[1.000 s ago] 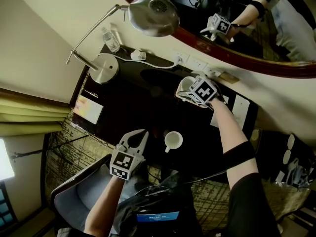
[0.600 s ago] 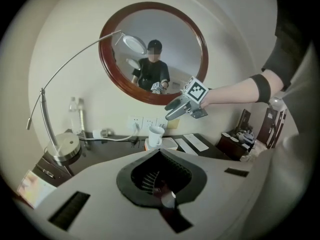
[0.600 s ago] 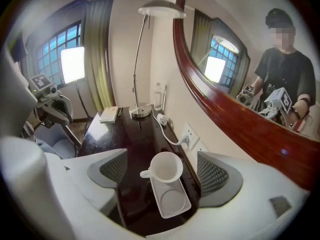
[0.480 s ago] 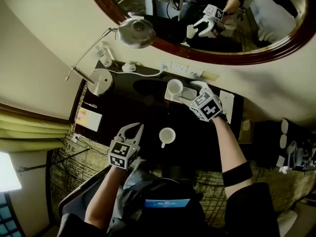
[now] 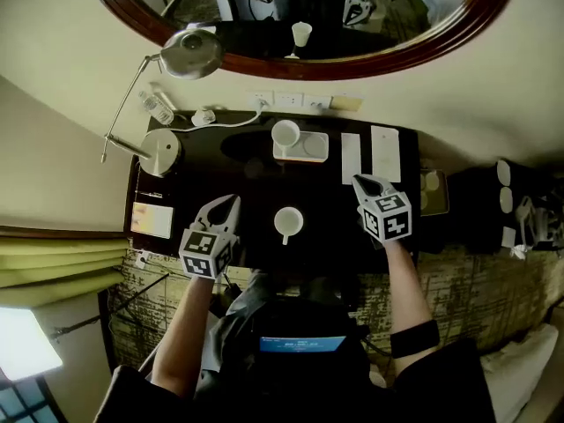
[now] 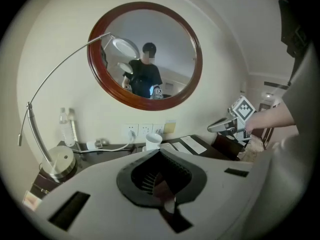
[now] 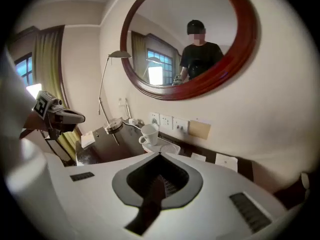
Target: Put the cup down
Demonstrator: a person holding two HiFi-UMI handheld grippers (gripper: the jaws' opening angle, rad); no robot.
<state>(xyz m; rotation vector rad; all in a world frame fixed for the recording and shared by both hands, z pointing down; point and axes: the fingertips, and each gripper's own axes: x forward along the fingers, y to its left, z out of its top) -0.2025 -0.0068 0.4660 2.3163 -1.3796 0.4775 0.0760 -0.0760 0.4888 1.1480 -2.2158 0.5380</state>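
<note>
Head view first. On the dark desk (image 5: 238,170) the cup (image 5: 285,134) stands upright on a white tray (image 5: 310,148) at the far edge, just below the wall sockets (image 5: 289,100). A second cup (image 5: 288,222) stands alone in the middle, nearer to the front edge. The right gripper (image 5: 359,181) hovers over the right part of the desk, well apart from the tray and close to two sheets of paper (image 5: 370,154). The left gripper (image 5: 231,200) hovers near the front edge on the left side, beside the second cup but not touching it. A lamp (image 5: 161,152) stands at the far left corner.

Left gripper view: its jaws are pressed together and nothing is between them. Beyond them the cup (image 6: 153,141) shows on its tray by the wall.

Right gripper view: its jaws have just been closing and now they meet, with nothing between them. The cup (image 7: 149,132) stands free on the tray (image 7: 169,147), well ahead of the jaws.

As I judge it, the task is done: the cup is set down and released. What is left is at most to take the hands away.
</note>
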